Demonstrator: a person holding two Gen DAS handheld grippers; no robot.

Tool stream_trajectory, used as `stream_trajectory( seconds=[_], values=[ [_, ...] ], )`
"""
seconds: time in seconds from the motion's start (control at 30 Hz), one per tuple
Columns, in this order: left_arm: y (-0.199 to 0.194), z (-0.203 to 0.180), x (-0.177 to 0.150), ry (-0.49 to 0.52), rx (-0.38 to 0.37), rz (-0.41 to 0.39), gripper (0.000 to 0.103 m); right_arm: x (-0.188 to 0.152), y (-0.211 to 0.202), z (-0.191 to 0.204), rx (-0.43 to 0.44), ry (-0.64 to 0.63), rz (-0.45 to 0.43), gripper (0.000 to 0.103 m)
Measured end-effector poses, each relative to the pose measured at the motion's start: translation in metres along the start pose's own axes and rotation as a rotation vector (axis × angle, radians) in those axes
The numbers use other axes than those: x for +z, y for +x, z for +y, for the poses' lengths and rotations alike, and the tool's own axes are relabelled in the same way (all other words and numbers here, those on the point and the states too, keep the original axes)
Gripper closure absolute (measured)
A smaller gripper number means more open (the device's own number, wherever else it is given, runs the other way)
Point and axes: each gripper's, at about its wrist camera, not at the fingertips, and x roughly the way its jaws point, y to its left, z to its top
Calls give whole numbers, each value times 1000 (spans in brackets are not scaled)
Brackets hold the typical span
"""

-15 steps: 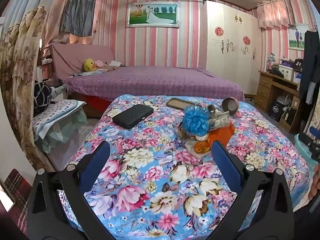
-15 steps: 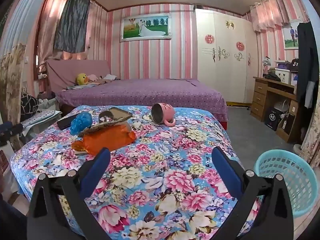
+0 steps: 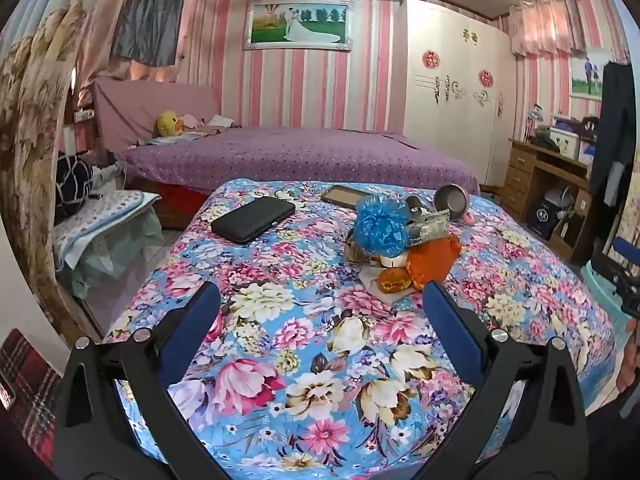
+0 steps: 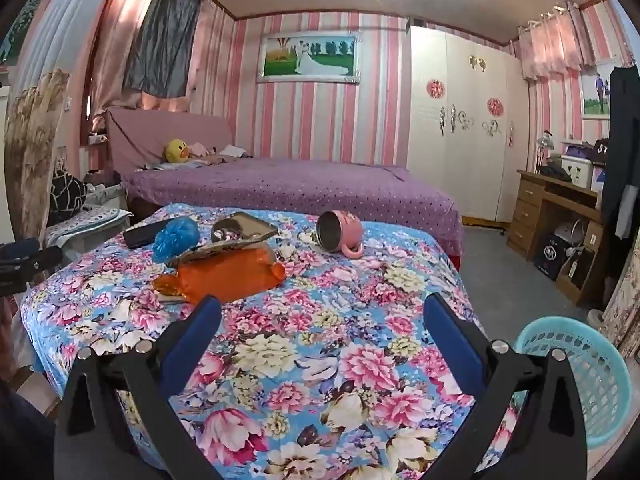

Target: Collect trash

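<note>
A pile of trash lies on the floral cloth-covered table (image 3: pixel 280 360): an orange wrapper (image 3: pixel 434 258), a crumpled blue plastic bag (image 3: pixel 380 226) and a grey printed packet (image 3: pixel 430 224). In the right wrist view the orange wrapper (image 4: pixel 228 270), the blue bag (image 4: pixel 176 238) and the table (image 4: pixel 360 360) show again. My left gripper (image 3: pixel 320 308) is open and empty, short of the pile. My right gripper (image 4: pixel 320 312) is open and empty, just right of the orange wrapper. A light blue basket (image 4: pixel 580 376) stands on the floor at the right.
A black case (image 3: pixel 254 220), a flat tray (image 3: pixel 346 196) and a tipped pink mug (image 4: pixel 340 234) lie on the table. A purple bed (image 3: pixel 300 156) is behind. A wooden desk (image 4: pixel 560 216) stands at the right, a cluttered chair (image 3: pixel 100 216) at the left.
Both views have barely shifted. The trash pile has not moved, and both grippers are still open.
</note>
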Motion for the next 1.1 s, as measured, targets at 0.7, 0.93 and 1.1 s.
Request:
stream_trajectory(
  seconds=[0.7,0.93,1.1],
  values=[
    [-1,0,-2,3,12,13,5,-3,-3,-6,-26,5,-1,4],
    [-1,1,-1,-1,14,13,5,-3,-4,-7,-27,5,-1,4],
    [-2,0,-1,-2,13,12,5,-3,-4,-7,-26,2,1,4]
  ],
)
